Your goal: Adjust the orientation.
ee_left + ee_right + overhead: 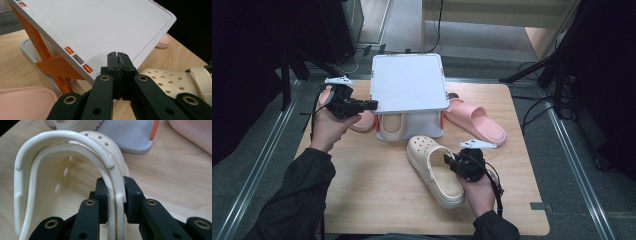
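While the cream clog (436, 170) is lying on the wooden surface (377, 200) just in front of the white rack (409, 82), the right gripper (115, 192) is pinching its side wall and heel strap between both jaws. Under the rack, a second cream clog (392, 126) is sitting. Left of the rack, the left gripper (117, 62) is hovering with its jaws pressed together on nothing, above 1 pink slide (364, 121). Right of the rack, another pink slide (476, 121) is lying flat.
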{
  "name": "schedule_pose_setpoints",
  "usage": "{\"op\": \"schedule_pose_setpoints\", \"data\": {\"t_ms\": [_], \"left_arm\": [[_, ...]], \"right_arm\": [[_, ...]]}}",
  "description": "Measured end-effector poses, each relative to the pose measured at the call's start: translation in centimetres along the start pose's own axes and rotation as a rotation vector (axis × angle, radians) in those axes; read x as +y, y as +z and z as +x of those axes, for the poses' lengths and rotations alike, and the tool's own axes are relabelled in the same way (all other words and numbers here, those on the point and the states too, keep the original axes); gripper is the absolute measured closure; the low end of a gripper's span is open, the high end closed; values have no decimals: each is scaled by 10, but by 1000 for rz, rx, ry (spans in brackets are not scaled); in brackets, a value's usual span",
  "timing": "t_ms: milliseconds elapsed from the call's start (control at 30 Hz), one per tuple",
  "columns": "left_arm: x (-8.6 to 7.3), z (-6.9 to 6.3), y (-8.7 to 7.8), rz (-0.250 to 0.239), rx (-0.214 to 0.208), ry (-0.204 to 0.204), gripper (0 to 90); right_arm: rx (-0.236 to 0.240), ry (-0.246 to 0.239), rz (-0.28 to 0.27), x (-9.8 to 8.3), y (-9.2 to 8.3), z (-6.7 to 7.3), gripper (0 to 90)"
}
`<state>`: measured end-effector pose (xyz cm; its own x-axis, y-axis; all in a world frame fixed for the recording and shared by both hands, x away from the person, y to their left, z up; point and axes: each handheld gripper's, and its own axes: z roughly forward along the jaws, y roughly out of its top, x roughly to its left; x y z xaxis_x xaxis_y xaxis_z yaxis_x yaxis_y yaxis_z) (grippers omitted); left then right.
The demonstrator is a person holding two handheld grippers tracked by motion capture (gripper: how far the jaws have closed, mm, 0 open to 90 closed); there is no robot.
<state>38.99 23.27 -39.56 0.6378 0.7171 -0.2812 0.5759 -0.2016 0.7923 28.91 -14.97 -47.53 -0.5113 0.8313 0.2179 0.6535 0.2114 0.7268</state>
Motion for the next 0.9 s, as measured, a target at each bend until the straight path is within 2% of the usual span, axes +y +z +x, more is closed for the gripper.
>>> {"op": "schedule_pose_setpoints", "data": {"t_ms": [100,300,533,700,900], "left_arm": [[0,-1,0,-4,0,0,892],[-2,1,0,-12,-11,-2,892],[-2,1,0,-12,-12,-1,892],[-2,2,0,-16,-17,-5,891],[-2,2,0,-11,-18,-14,892]], "right_arm": [[0,-2,-5,6,1,-1,772],[-31,0,-33,35,6,-9,771],[-65,11,-35,64,25,-16,770],[-86,37,-31,73,45,-18,769],[-118,33,-14,75,68,-11,764]]}}
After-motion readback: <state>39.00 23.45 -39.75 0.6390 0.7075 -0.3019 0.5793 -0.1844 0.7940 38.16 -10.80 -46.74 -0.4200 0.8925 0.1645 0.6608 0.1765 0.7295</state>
